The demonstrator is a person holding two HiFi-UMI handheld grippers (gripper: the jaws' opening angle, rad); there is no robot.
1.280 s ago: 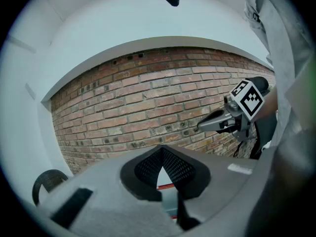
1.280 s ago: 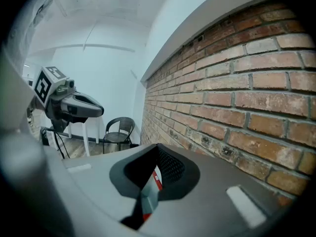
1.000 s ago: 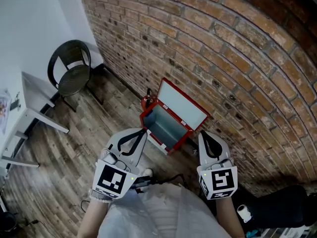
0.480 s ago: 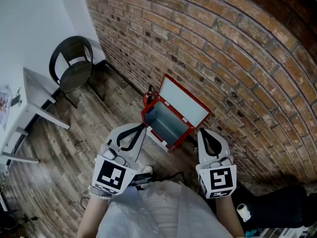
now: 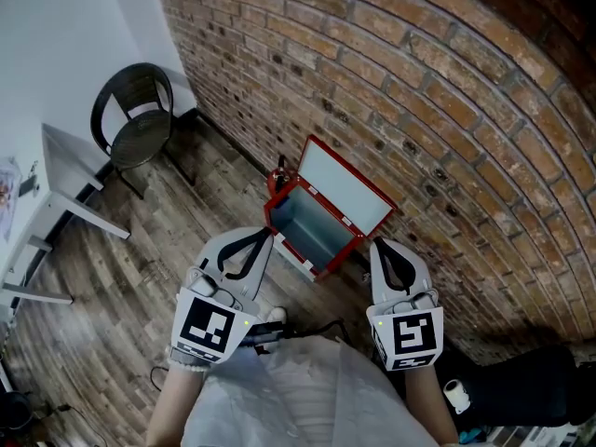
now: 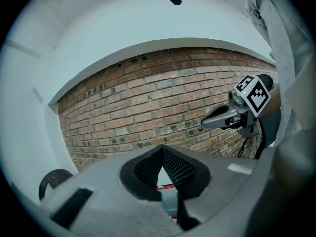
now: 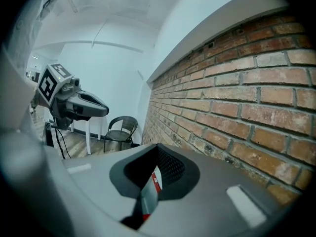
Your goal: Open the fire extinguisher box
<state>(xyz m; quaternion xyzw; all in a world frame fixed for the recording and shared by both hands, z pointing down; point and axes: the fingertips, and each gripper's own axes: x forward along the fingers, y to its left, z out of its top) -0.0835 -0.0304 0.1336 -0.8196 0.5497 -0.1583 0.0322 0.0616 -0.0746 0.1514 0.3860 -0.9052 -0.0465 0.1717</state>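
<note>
The red fire extinguisher box (image 5: 315, 231) stands on the wooden floor against the brick wall, its lid (image 5: 343, 189) swung up and leaning on the bricks, the grey inside showing. A red extinguisher (image 5: 277, 183) pokes out behind its left corner. My left gripper (image 5: 265, 236) hovers in front of the box's near left corner, tips together, nothing held. My right gripper (image 5: 379, 247) hangs off the box's right end, shut and empty too. A sliver of the box (image 6: 165, 186) shows below the left gripper (image 6: 162, 148), and another sliver (image 7: 154, 179) below the right gripper (image 7: 158, 146).
A black chair (image 5: 138, 119) stands at the wall's left corner, with a white table (image 5: 58, 184) beside it. A dark bulky object (image 5: 531, 389) lies at the lower right. The brick wall (image 5: 447, 110) runs right behind the box.
</note>
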